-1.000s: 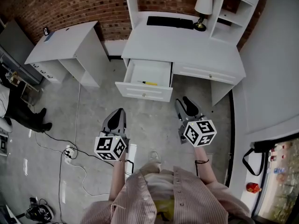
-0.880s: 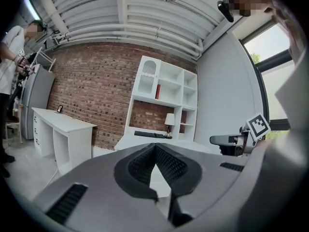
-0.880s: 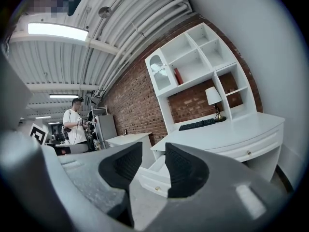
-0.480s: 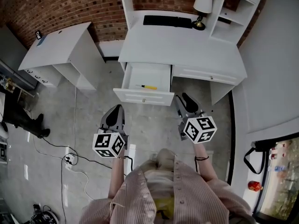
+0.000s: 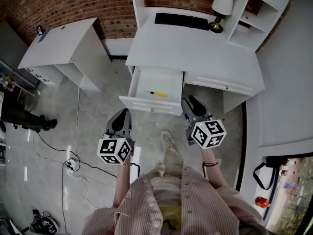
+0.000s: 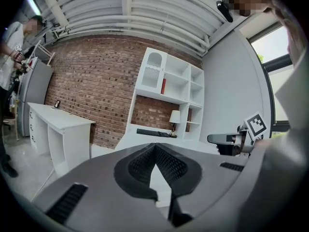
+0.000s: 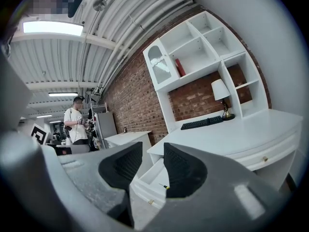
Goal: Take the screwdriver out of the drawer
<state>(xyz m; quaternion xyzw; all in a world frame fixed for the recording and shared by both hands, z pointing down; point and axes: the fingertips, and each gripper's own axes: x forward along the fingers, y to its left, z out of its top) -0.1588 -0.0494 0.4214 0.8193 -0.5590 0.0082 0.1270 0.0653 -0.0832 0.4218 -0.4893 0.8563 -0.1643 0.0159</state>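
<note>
The desk's drawer (image 5: 154, 83) stands pulled out, and a yellow-handled screwdriver (image 5: 157, 94) lies inside it near the front. In the head view my left gripper (image 5: 122, 114) hovers above the floor, short of the drawer's front left corner, jaws shut and empty. Just off the drawer's front right corner, my right gripper (image 5: 191, 103) is open and holds nothing. In the right gripper view the drawer (image 7: 148, 177) and the screwdriver (image 7: 164, 187) show between and below the jaws of the right gripper (image 7: 153, 159). The tips of the left gripper (image 6: 154, 149) touch.
On the white desk (image 5: 195, 48) are a black keyboard (image 5: 181, 21) and a lamp (image 5: 222, 6), with a shelf unit (image 5: 259, 13) at its right. A second white desk (image 5: 63, 45) stands at the left. Cables and a power strip (image 5: 71, 163) lie on the floor. A person (image 5: 24, 119) stands at far left.
The person holding the grippers has stepped towards the desk, one shoe now showing below the drawer. Both grippers have come a little nearer the drawer. Their jaws have not changed.
</note>
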